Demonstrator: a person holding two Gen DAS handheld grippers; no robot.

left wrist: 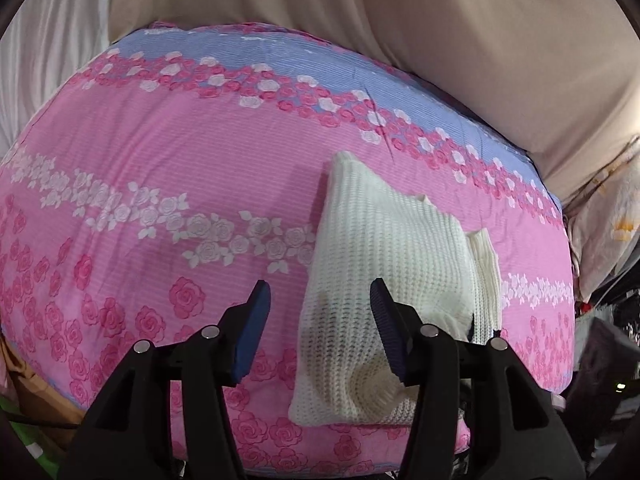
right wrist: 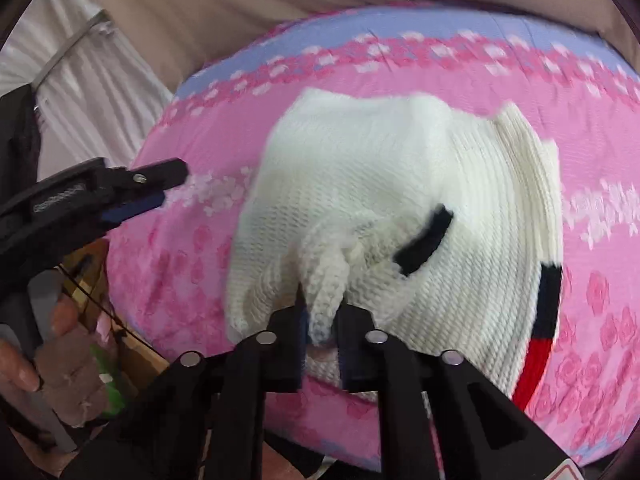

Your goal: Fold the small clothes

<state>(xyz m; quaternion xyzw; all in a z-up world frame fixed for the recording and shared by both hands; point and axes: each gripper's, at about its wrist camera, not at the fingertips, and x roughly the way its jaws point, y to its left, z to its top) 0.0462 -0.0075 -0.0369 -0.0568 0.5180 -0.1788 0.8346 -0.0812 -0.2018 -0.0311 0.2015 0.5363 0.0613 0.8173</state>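
1. Right gripper (right wrist: 320, 320) is pinching a bunched fold of the white knit sweater (right wrist: 360, 184) between its narrowed jaws.
2. Left gripper (left wrist: 320, 300) is hovering with jaws spread wide, gripping nothing.
3. Sweater is lying folded on the pink floral bedspread (left wrist: 160, 168), near its front edge.

The sweater (left wrist: 376, 264) is cream-white knit, and in my right wrist view it has a black and red band (right wrist: 540, 332) at the edge and one black stripe (right wrist: 424, 240). The bedsheet (left wrist: 180, 168) is pink with fine stripes, with white roses, dark pink roses and a light blue band. My left gripper (left wrist: 320, 328) is black with blue pads (left wrist: 254, 336). The curtain (left wrist: 440, 20) is beige.
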